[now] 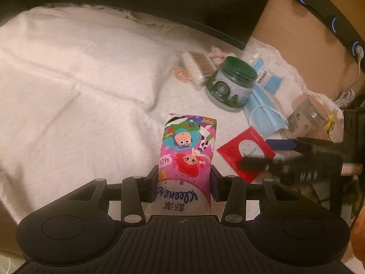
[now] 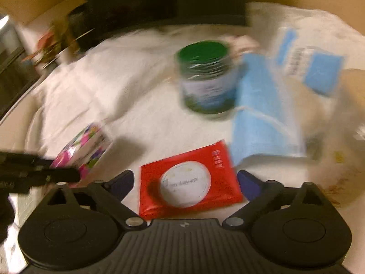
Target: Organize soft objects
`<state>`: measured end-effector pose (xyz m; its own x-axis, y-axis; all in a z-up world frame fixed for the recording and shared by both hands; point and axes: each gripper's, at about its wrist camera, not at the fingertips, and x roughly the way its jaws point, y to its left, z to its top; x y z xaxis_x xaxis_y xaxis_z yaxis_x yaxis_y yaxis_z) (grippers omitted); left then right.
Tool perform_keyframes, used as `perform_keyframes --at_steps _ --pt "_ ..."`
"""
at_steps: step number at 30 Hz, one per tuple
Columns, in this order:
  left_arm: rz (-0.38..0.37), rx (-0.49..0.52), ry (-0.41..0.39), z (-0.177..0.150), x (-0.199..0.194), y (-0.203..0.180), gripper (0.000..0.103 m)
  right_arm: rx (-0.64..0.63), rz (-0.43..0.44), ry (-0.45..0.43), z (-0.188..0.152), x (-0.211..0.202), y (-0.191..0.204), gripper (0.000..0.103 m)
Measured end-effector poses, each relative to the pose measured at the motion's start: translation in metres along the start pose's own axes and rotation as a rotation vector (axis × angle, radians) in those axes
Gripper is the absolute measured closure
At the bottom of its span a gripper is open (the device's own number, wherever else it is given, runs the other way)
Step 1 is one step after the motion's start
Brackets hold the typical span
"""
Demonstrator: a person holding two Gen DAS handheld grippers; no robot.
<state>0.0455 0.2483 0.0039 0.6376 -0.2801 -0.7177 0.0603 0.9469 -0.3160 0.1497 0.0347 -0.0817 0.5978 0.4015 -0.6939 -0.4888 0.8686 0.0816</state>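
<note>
the left gripper (image 1: pixel 184 182) has its jaws pinching the tissue pack (image 1: pixel 188 150), a pink cartoon-printed packet whose long axis runs straight out along the fingers, away from the camera, with its far end over the white cloth (image 1: pixel 68 80) that covers the counter. the right gripper (image 2: pixel 184 182) has its jaws spread wide with nothing pressed between them; the red wipes packet (image 2: pixel 189 180) lies flat on the cloth directly between and just ahead of the two fingers, turned slightly askew so its longer side runs roughly across the gap. that is the relation the next move likely turns on: the packet sits squarely in the right jaws' mouth, so the right hand is plainly the nearer one, and a short reach forward and down would probably bracket it. beyond it, toward the far edge of the counter, stand a green-lidded jar (image 2: pixel 205 80) and, just to its right, a blue face mask (image 2: pixel 257 105). the right view is blurred, so fine contact cannot be judged.
</note>
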Motion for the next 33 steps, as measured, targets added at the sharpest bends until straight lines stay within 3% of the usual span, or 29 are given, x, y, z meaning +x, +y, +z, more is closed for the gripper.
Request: perform_keyframes --at_steps 4,12,20,26,33 --pt "0.019 -0.011 -0.014 0.002 -0.001 0.009 0.055 -0.219 -0.102 -0.008 -0.01 0.012 0.032 0.0" --pt "0.025 -0.012 -0.032 0.009 0.001 0.021 0.055 -0.14 -0.066 0.009 -0.003 -0.007 0.03 0.015" --pt "-0.006 0.029 -0.094 0.046 -0.002 -0.001 0.055 -0.085 -0.098 -0.169 0.022 -0.074 0.024 0.015" --pt "-0.085 0.148 -0.223 0.116 -0.008 -0.068 0.054 -0.108 -0.24 -0.344 0.05 -0.162 -0.001 0.015" --pt "-0.207 0.239 -0.22 0.167 0.025 -0.173 0.054 -0.046 -0.508 -0.405 0.04 -0.238 -0.066 0.015"
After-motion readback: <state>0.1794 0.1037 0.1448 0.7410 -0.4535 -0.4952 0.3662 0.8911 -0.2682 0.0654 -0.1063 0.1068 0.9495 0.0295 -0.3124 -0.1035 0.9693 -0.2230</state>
